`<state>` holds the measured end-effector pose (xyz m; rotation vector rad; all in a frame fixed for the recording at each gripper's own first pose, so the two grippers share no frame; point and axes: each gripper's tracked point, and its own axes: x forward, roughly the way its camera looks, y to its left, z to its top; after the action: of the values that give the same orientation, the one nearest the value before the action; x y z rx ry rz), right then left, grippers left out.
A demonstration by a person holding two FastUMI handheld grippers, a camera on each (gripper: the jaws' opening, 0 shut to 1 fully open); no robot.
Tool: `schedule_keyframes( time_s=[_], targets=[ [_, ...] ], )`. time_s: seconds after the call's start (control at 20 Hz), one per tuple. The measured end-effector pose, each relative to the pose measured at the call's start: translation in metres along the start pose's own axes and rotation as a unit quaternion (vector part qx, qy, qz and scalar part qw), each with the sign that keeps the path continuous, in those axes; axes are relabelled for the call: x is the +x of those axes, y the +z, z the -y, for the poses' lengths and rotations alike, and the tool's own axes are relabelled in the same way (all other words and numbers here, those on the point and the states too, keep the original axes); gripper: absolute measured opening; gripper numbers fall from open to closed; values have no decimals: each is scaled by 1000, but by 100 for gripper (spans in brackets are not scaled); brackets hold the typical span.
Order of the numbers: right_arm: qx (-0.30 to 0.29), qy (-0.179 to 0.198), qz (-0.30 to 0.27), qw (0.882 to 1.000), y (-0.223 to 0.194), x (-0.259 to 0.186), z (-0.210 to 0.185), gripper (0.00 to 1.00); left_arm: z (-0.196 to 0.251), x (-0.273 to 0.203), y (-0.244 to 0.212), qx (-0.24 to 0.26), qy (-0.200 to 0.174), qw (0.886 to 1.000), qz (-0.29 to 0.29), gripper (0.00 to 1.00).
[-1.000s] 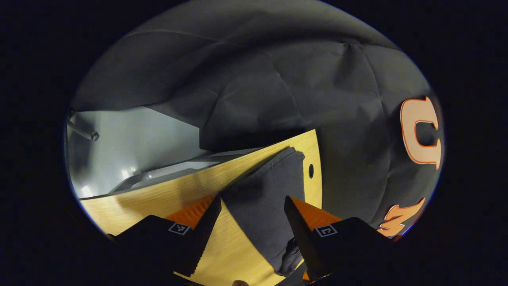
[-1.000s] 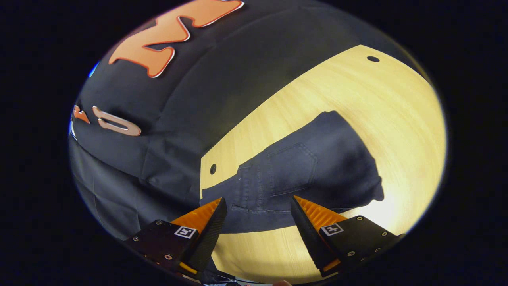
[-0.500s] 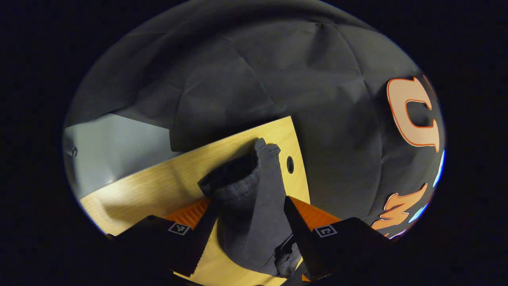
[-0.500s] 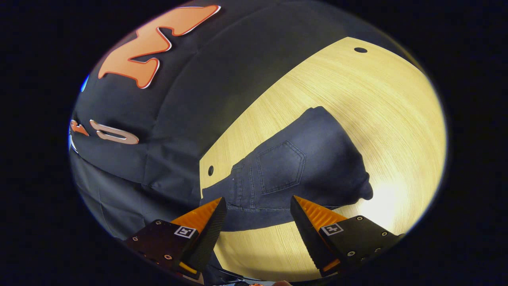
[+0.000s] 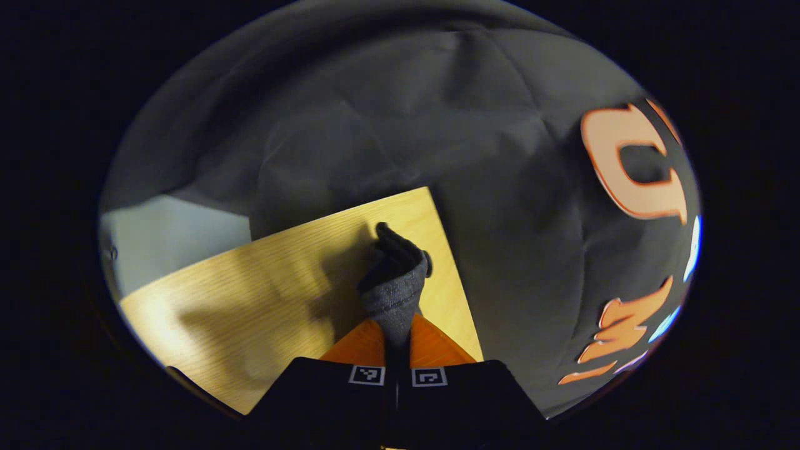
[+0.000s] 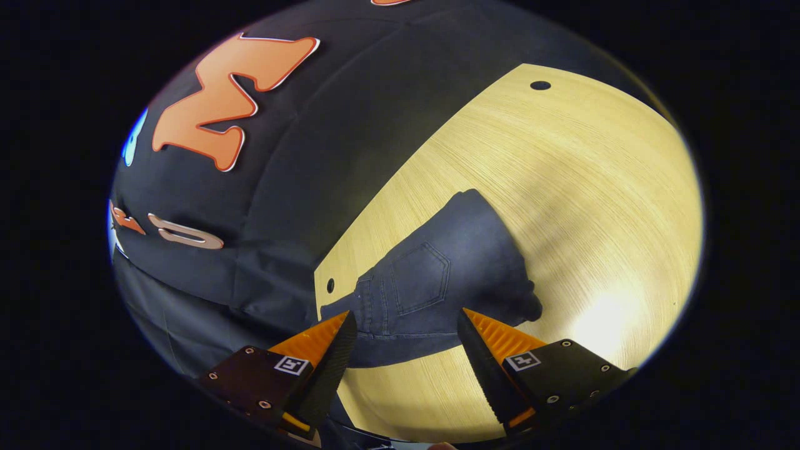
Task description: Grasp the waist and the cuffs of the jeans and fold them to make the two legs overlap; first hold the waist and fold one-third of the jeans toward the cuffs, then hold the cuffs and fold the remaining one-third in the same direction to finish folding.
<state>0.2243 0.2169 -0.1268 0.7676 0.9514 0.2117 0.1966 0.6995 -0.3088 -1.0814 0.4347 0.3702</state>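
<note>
Two grippers: left gripper (image 5: pixel 397 334) pinches jeans (image 6: pixel 431 281), likely cuff; right gripper (image 6: pixel 406 325) agape above table (image 6: pixel 594 206).

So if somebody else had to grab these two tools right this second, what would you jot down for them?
Left hand-held gripper: shut on a bunched end of the jeans, lifted off the wooden table.
Right hand-held gripper: open, hovering at the waist end of the jeans, gripping nothing.
Jeans lie near the table's corner, back pocket up.
Done: one end gripped.
Left: grip the waist, overlap the legs, then both one-third folds.
</note>
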Motion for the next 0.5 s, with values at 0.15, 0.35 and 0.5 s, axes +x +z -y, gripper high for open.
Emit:
schedule_keyframes(
  time_s=[0.15, 0.35, 0.5],
  targets=[
    [2, 15, 3, 1000, 4, -4, -2, 98, 50, -28, 2, 66, -24, 997, 17, 1],
    [7, 43, 9, 999, 18, -18, -6, 98, 116, -50, -17, 155, -39, 987, 29, 1],
    [7, 57, 13, 998, 35, -37, 6, 98, 169, -65, -47, 200, -53, 978, 37, 1]
  ],
)
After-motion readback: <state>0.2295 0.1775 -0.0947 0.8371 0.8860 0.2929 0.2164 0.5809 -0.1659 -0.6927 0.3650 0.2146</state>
